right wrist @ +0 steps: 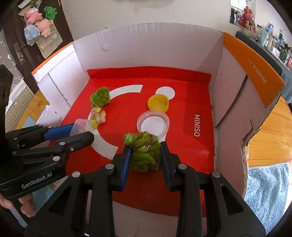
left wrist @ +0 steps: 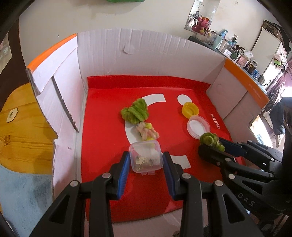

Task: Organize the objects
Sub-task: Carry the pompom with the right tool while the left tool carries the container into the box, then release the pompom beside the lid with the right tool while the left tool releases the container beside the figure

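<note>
Holding a soft green tuft (right wrist: 144, 155), our right gripper (right wrist: 145, 160) pinches its sides near the round lid (right wrist: 153, 124); we judge it light and squashy. Our left gripper (left wrist: 146, 164) brackets the clear box (left wrist: 146, 157), rigid, likely slippery; whether the pads touch it, we cannot tell.

Plush toys (right wrist: 39, 17) hang on a dark door (right wrist: 16, 36); cluttered shelf (left wrist: 235, 51) beyond.

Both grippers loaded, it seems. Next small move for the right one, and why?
Probably carry the right gripper left to the square clear container and release there. It is shut on a green fuzzy bundle, and the left gripper brackets that open-topped container, though contact is unclear. The round clear lid nearby is an alternative.
</note>
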Action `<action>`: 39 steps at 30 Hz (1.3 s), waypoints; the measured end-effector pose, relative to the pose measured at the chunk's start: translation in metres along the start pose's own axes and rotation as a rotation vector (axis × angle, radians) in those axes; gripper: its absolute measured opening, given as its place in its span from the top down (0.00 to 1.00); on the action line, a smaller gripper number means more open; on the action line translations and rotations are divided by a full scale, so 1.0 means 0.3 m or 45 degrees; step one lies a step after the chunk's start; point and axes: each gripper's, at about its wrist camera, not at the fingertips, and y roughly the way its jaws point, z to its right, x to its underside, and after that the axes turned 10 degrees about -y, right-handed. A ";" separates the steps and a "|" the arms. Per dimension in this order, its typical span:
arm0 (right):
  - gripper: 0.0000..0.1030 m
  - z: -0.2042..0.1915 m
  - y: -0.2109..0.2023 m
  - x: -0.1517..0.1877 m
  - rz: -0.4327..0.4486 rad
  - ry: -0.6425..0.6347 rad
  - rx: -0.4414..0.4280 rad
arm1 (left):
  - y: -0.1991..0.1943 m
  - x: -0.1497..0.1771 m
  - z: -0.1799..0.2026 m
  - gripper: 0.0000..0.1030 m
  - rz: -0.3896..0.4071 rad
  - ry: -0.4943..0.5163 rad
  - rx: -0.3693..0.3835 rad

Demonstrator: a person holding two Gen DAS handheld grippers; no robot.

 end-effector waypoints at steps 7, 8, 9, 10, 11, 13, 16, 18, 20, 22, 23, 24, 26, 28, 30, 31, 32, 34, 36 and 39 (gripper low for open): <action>0.72 0.001 0.001 -0.002 0.010 -0.007 0.022 | 0.002 -0.004 0.001 0.63 0.004 0.003 -0.006; 0.72 0.003 0.001 -0.002 0.011 -0.006 0.020 | 0.002 -0.005 0.001 0.63 0.005 0.003 -0.006; 0.72 0.003 0.003 -0.003 0.010 -0.007 0.020 | 0.002 -0.004 0.001 0.63 0.004 0.002 -0.005; 0.72 0.003 0.003 -0.002 0.010 -0.007 0.020 | 0.003 -0.004 0.000 0.63 0.004 0.000 -0.003; 0.72 0.003 0.003 -0.003 0.010 -0.007 0.020 | 0.005 -0.006 -0.001 0.63 0.004 -0.003 -0.002; 0.72 0.002 0.003 -0.003 0.009 -0.012 0.021 | 0.007 -0.008 -0.003 0.63 0.004 -0.006 0.000; 0.72 0.004 0.004 -0.001 0.012 -0.012 0.018 | 0.008 -0.010 -0.003 0.63 0.004 -0.005 0.000; 0.72 0.008 0.003 0.001 0.015 -0.004 0.006 | 0.009 -0.010 -0.004 0.63 0.005 -0.005 -0.001; 0.71 0.009 0.000 0.003 0.016 -0.003 0.002 | 0.008 -0.010 -0.004 0.63 0.005 -0.004 -0.001; 0.71 0.010 -0.001 0.005 0.016 -0.003 -0.003 | 0.009 -0.012 -0.004 0.63 0.006 -0.005 0.000; 0.71 0.009 0.000 0.004 0.016 -0.003 -0.005 | 0.009 -0.012 -0.005 0.63 0.006 -0.008 0.002; 0.71 0.009 0.000 0.004 0.016 -0.003 -0.007 | 0.008 -0.012 -0.004 0.63 0.005 -0.010 0.003; 0.71 0.013 -0.004 0.007 0.017 -0.002 -0.011 | 0.007 -0.015 -0.005 0.60 0.007 -0.012 0.002; 0.71 0.014 -0.008 0.008 0.017 -0.002 -0.015 | 0.004 -0.014 -0.004 0.60 0.008 -0.010 0.001; 0.71 0.016 -0.008 0.009 0.017 0.001 -0.020 | 0.002 -0.017 -0.005 0.58 0.013 -0.006 -0.001; 0.70 0.015 -0.010 0.009 0.017 0.001 -0.021 | -0.001 -0.018 -0.004 0.56 0.019 -0.003 -0.003; 0.70 0.016 -0.011 0.009 0.016 0.000 -0.021 | -0.004 -0.016 -0.001 0.52 0.024 -0.001 -0.007; 0.69 0.015 -0.013 0.010 0.015 -0.001 -0.018 | -0.011 -0.016 0.001 0.51 0.037 0.006 -0.011; 0.65 0.014 -0.014 0.010 0.015 0.000 -0.021 | -0.016 -0.017 0.003 0.51 0.042 0.011 -0.010; 0.51 0.011 -0.017 0.010 0.021 -0.001 -0.017 | -0.022 -0.014 0.005 0.51 0.045 0.013 -0.015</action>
